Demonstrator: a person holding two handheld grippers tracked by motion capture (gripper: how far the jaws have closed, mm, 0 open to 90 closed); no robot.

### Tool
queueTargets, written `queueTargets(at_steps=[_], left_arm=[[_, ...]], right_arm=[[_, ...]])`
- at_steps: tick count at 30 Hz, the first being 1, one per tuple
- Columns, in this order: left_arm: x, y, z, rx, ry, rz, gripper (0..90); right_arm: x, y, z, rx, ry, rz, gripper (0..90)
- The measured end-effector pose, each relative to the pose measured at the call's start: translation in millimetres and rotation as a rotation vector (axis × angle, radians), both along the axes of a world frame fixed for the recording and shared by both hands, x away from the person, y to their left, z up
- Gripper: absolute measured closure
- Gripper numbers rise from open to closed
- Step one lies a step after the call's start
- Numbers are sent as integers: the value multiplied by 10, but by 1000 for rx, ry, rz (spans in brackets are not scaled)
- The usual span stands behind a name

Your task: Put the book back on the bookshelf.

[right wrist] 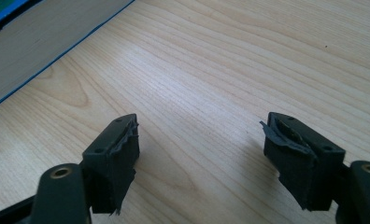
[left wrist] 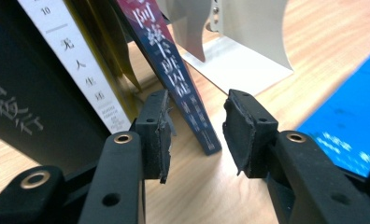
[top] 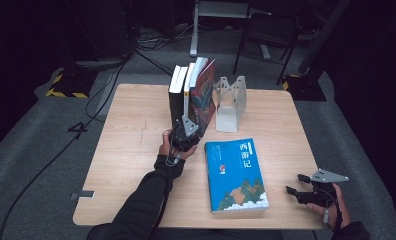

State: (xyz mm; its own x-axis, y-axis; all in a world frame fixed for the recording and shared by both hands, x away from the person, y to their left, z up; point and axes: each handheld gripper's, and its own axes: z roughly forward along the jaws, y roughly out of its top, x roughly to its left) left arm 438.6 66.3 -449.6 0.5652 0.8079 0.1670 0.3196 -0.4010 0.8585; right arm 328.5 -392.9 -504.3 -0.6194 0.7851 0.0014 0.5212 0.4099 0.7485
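Work in hand: standing books upright in a row next to the metal bookend (top: 229, 102) on the table (top: 131, 125).

Left tongs (left wrist: 195, 133): open. The spine foot of the leaning book (left wrist: 174, 70) stands in the gap between the pads, and neither pad (left wrist: 157, 133) presses on it. No grip.

Right tongs (right wrist: 199, 154): open wide, nothing between them, resting over bare wood on the near side of the table, well away from the bookend.

Leaning book, place: last in the row, on the side nearest the bookend, tilted toward it. In the high view its top (top: 206, 85) reaches toward the bookend but a gap shows at table level. Whether the top touches the metal I cannot tell.

Other upright books (top: 178, 95): black book and white-spined book, on the far side of the leaning one from the bookend, standing close together.

Blue book (top: 236, 172): flat on the table, nearer the person than the bookend, between the two tongs. Not yet in the row.

Risk 1: the leaning book is unsupported at the foot. Judged likely to slide out along the wood and drop flat, or tip onto the bookend.

Risk 2: bookend looks light. A falling book could push it away and let the whole row follow.

Risk 3: left tongs sit just beside the spine. A sideways pull-out could clip it and start the fall.

Risk 4: yellow pages fanned open next to the white spine could crease if the row is squeezed.
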Motion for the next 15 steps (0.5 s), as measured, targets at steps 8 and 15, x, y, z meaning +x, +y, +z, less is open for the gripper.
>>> queueTargets(at_steps=[8,15], left_arm=[[-196,50,-70,46,19,-83,565],[-376,120,-139,76,33,-151,531]], right_arm=[[0,0,0,0,0,0,260],[0,0,0,0,0,0,261]])
